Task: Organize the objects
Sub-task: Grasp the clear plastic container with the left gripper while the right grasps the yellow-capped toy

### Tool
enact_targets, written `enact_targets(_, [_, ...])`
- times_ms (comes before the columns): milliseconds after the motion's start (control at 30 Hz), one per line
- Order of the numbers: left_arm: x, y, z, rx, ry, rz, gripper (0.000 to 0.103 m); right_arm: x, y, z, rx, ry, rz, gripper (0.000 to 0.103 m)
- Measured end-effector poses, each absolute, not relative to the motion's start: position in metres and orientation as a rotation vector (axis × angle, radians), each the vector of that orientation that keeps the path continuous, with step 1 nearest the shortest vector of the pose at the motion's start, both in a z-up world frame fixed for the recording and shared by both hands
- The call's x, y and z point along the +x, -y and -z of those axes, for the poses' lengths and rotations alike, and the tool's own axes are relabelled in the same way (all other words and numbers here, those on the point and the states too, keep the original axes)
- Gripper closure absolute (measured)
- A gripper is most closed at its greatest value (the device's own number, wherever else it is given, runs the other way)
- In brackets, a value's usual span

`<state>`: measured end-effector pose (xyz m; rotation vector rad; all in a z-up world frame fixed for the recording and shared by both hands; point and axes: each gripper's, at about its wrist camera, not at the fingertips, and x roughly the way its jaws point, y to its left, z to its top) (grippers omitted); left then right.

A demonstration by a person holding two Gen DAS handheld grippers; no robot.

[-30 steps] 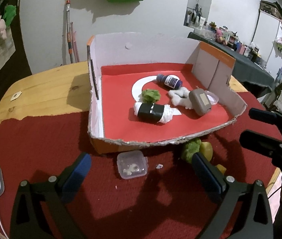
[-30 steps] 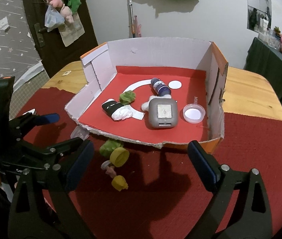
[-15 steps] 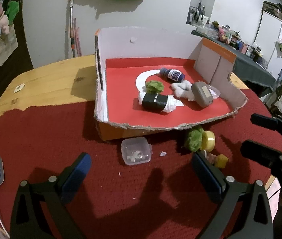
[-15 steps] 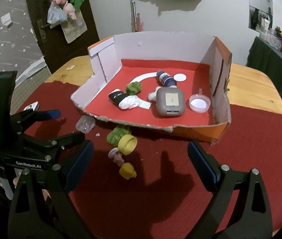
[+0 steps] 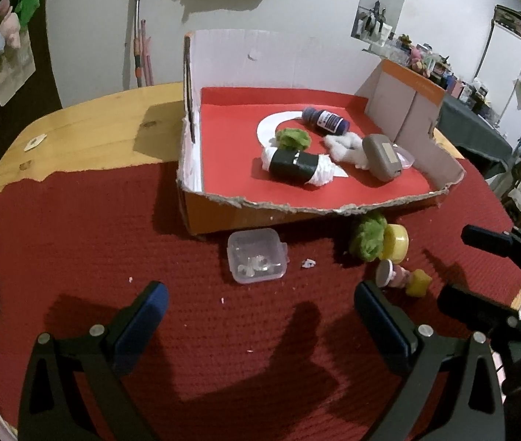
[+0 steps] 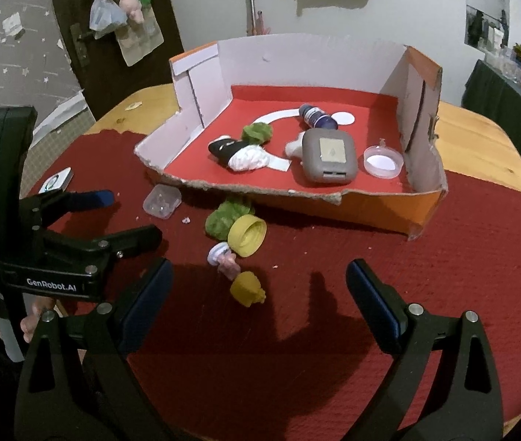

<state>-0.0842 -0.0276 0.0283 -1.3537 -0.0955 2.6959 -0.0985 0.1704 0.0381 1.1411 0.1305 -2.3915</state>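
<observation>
1. Left claw (image 5: 260, 308) released, jaws wide apart, nothing between them, hovering over the red mat (image 5: 76, 242) near the worktop's front edge.
2. Right claw (image 6: 256, 286) likewise released and bare, above the mat.
3. Cardboard box (image 6: 370, 213) toward the back of the worktop, torn front wall low; inside: dark blue bottle (image 6: 315, 115) lying down, grey case (image 6: 328, 156), clear round lid (image 6: 383, 161), green pom-pom (image 6: 257, 133), black-and-white roll (image 6: 238, 152).
4. Outside, just before the torn wall: small clear plastic container (image 5: 256, 256), green fluffy ball (image 5: 368, 237) touching yellow bottle cap (image 5: 396, 242), small yellow piece (image 5: 418, 283).
</observation>
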Motion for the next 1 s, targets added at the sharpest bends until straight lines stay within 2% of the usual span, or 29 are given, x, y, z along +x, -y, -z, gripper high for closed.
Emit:
enact_targets(67, [-0.085,0.027,-0.027,-1.357,0.096,-2.693,0.0,-0.099,-0.168,-0.035,1.144,-0.138,2.391,0.012])
enact_targets(167, [-0.086,0.028,-0.026,-1.361,0.101,-2.696,0.0,-0.102,-0.167,-0.032,1.153,-0.133,2.389,0.025])
enact_targets(233, [-0.088,0.03,-0.025,-1.364,0.115,-2.698,0.0,-0.106,-0.167,-0.03,1.159,-0.128,2.392,0.037])
enact_targets(400, [-0.092,0.034,-0.021,-1.376,0.152,-2.687,0.01,-0.113,-0.168,-0.028,1.166,-0.123,2.399,0.049])
enact_targets(1000, [-0.101,0.037,-0.017,-1.377,0.165,-2.683,0.032,-0.138,-0.157,-0.017,1.187,-0.098,2.35,0.051])
